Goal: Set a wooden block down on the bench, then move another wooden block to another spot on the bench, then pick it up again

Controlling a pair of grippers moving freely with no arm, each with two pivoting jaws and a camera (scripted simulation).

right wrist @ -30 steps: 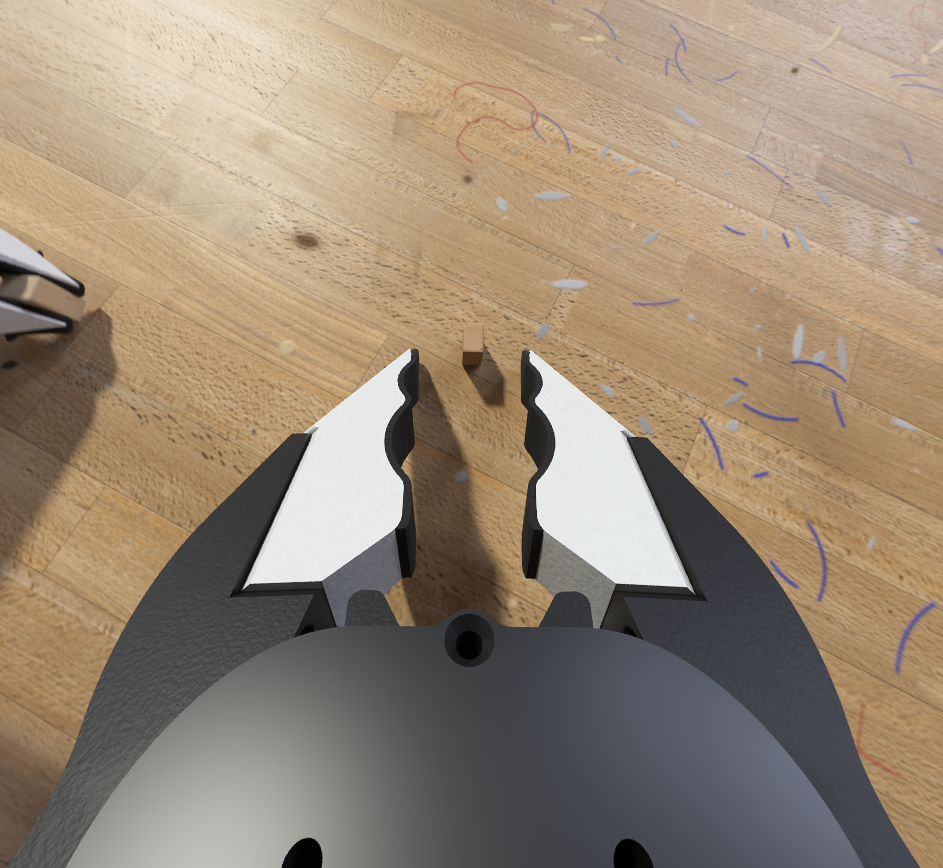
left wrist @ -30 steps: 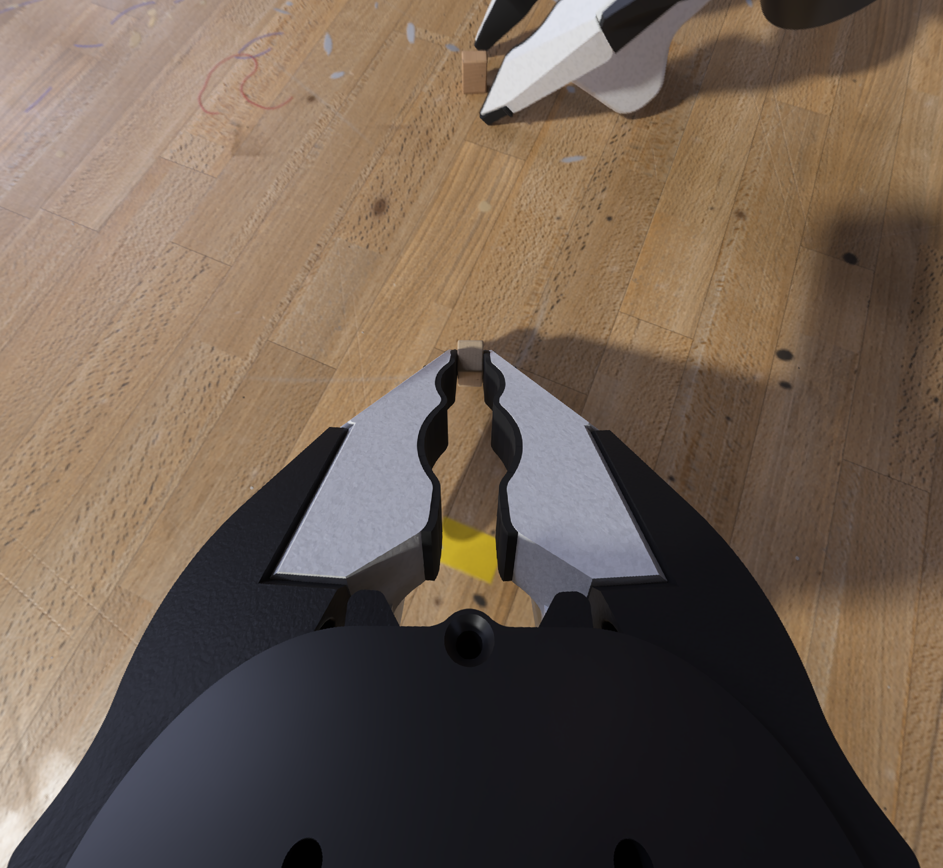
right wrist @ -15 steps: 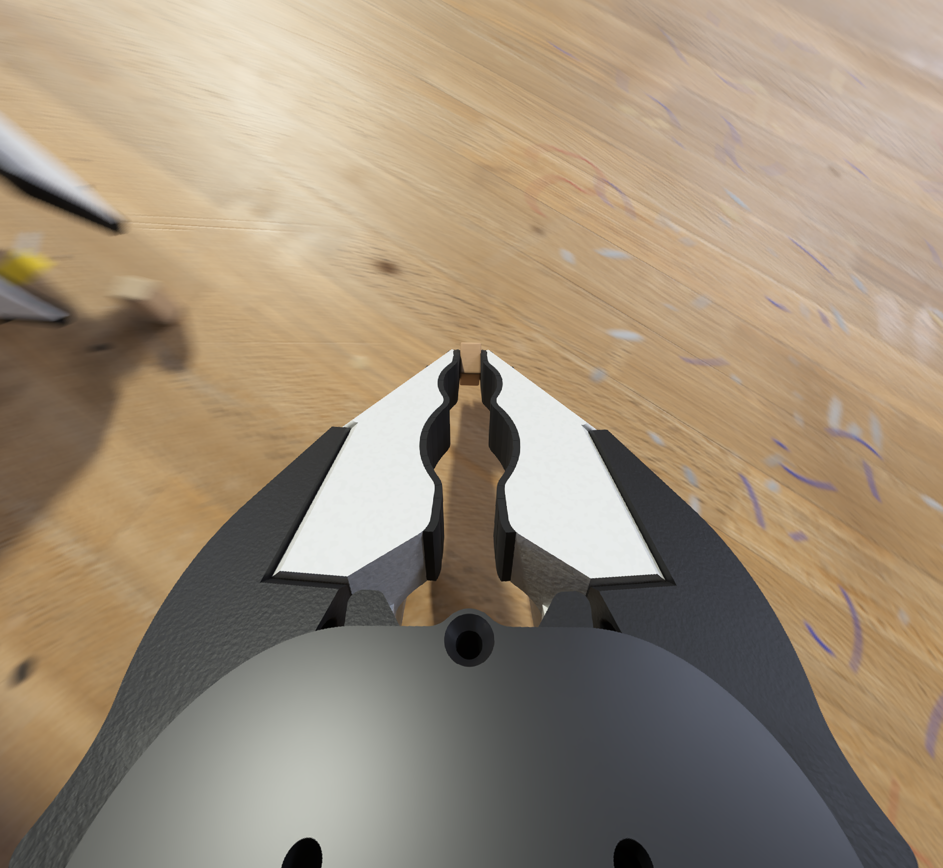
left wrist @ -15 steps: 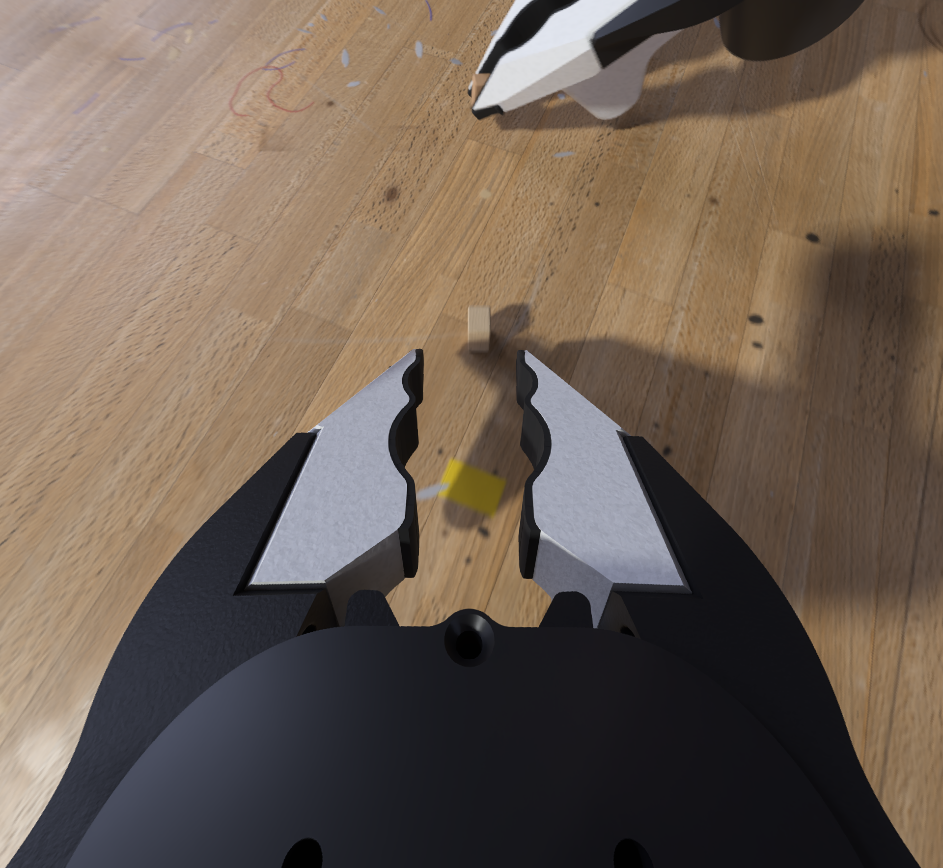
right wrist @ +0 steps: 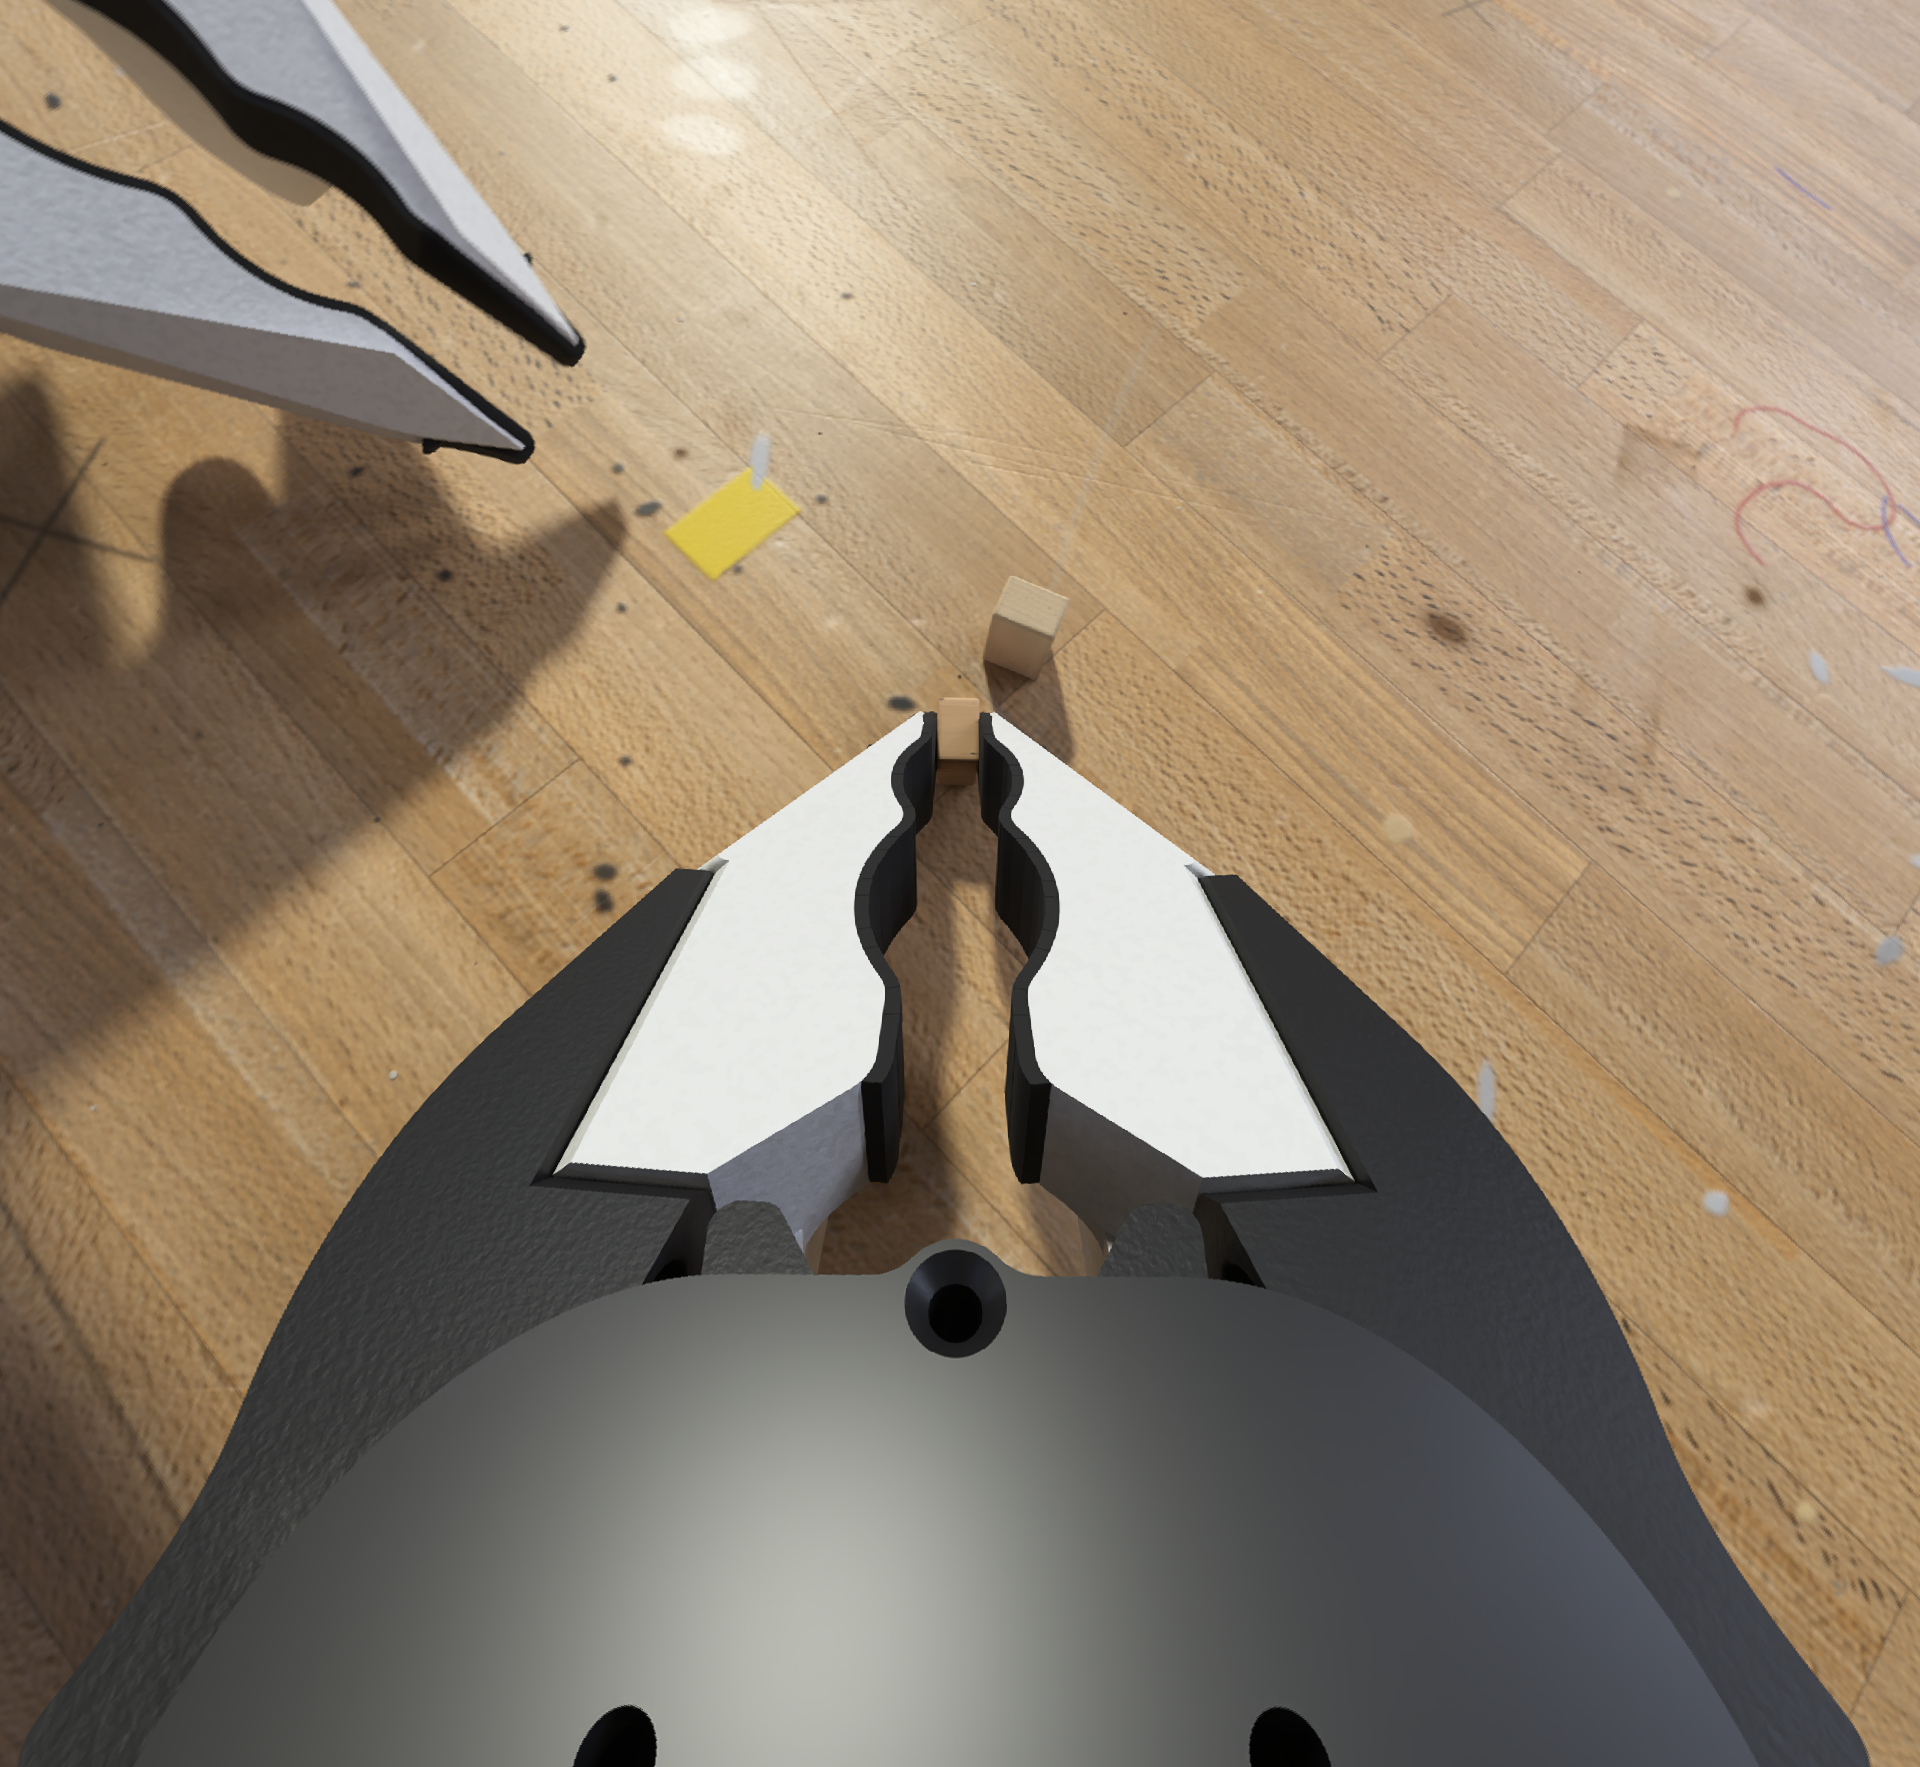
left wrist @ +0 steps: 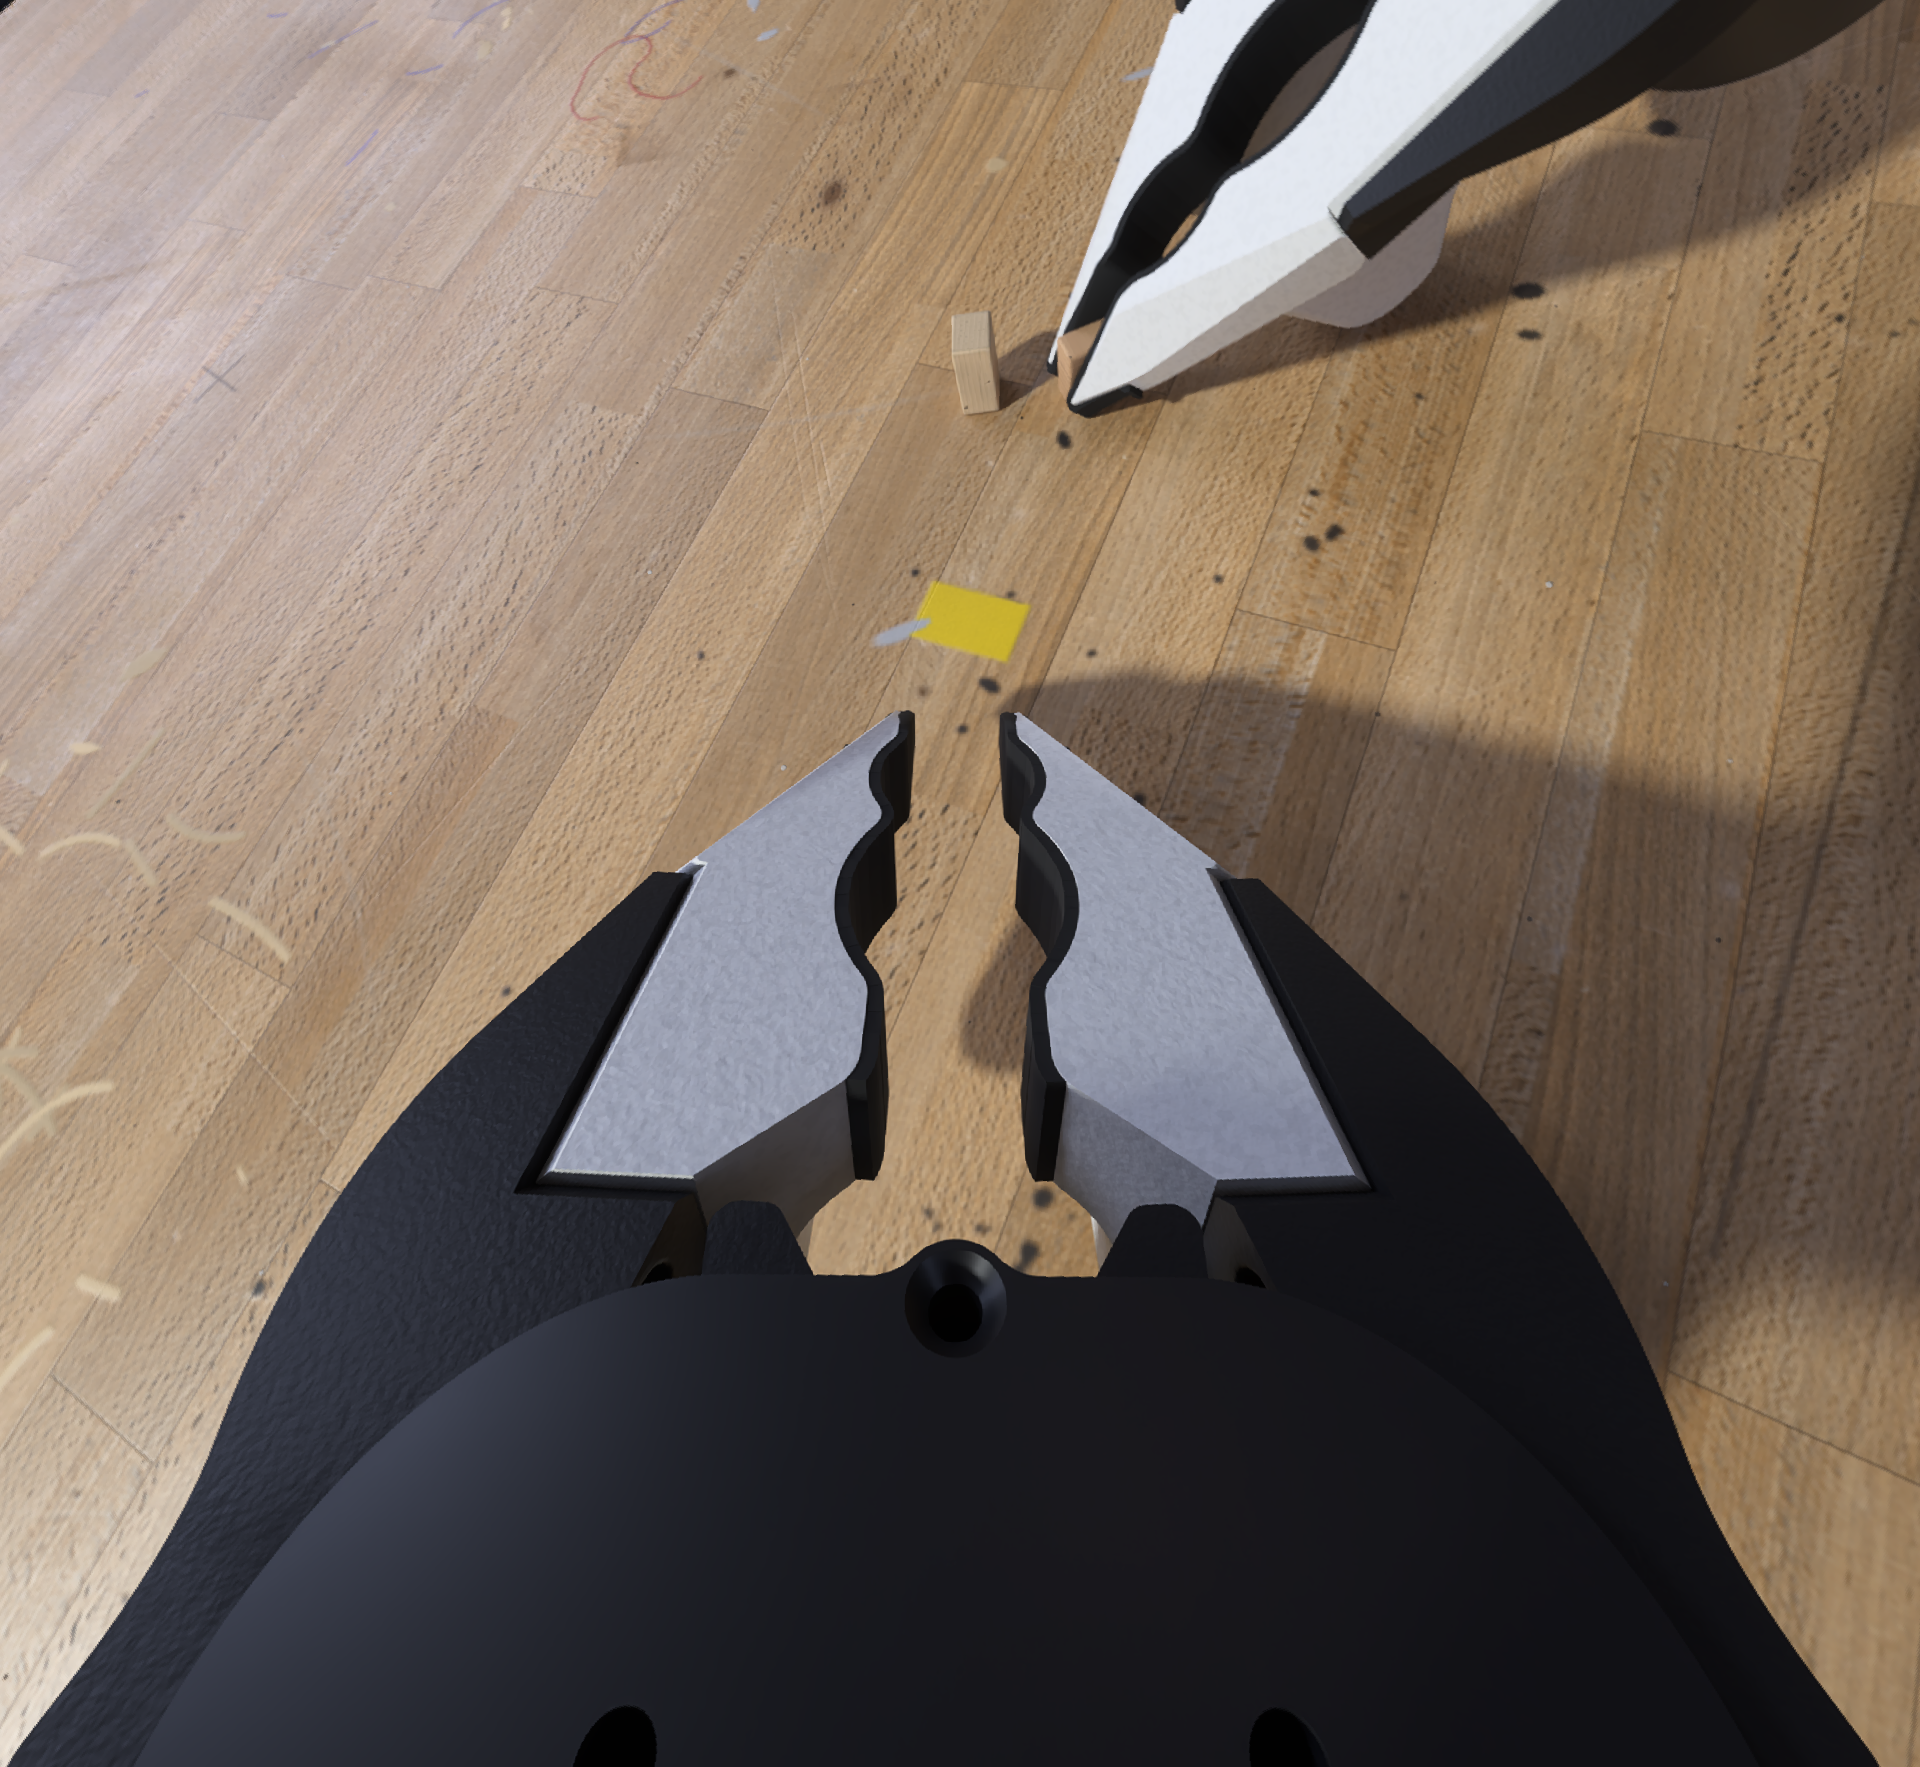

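Surface: pale plank wooden bench (left wrist: 436,491) with dark specks, blue and grey shavings, a red thread squiggle (left wrist: 623,70) at 11 o'clock
Marker: flat yellow square tag (left wrist: 971,621), no readable writing
Left gripper (left wrist: 956,730): fingers slightly parted, holding nothing
Right gripper (right wrist: 957,725): fingers pinched on a small darker brown wooden block (right wrist: 957,730)
Free block: small pale upright wooden block (right wrist: 1023,624) on the bench, at 1 o'clock just beyond the right fingertips

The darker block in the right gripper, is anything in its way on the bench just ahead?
Yes. The lighter wooden block stands on the bench just beyond the right gripper, which is shut on the darker block.
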